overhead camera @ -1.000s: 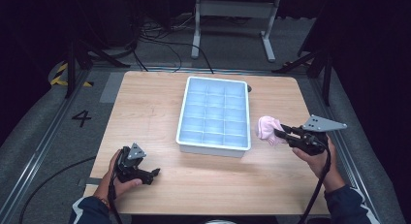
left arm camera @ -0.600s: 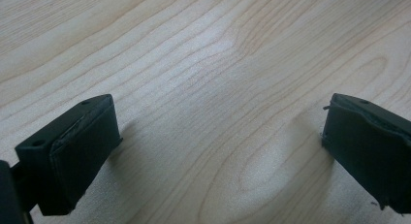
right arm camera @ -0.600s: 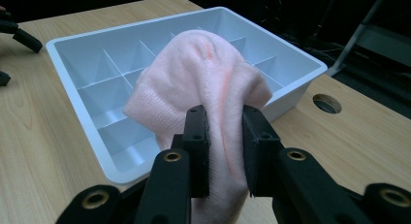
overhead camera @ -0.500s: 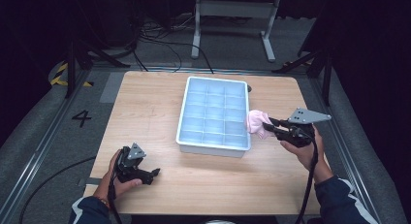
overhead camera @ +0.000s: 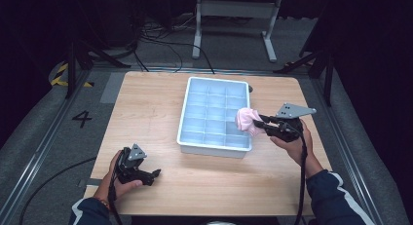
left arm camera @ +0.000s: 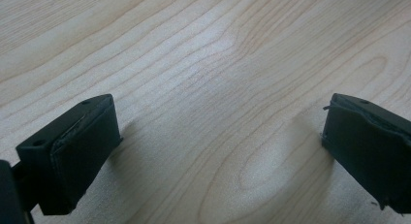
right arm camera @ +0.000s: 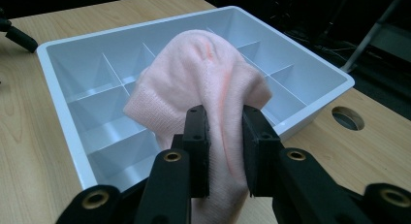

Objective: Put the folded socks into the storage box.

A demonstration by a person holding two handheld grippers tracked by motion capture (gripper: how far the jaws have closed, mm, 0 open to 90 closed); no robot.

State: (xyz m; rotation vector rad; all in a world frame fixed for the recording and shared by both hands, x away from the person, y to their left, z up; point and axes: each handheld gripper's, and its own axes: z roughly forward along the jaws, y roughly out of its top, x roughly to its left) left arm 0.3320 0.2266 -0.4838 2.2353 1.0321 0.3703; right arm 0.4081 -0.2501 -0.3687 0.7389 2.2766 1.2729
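On the pale wooden desk [overhead camera: 146, 113], the right gripper [overhead camera: 265, 123] pinches a soft pink knitted sock [overhead camera: 247, 120] over the white plastic divided tray [overhead camera: 187, 108]'s four o'clock rim, best lowered squarely into one compartment, while the left gripper [overhead camera: 155, 173] rests at seven o'clock, jaws parted and empty.

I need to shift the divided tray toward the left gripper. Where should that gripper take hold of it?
Probably the white tray's near left rim: an upright, thin wall that the jaws could straddle from above. The left gripper, open on the table, is nearest that corner, and the pink cloth in the right gripper hangs at the opposite side.
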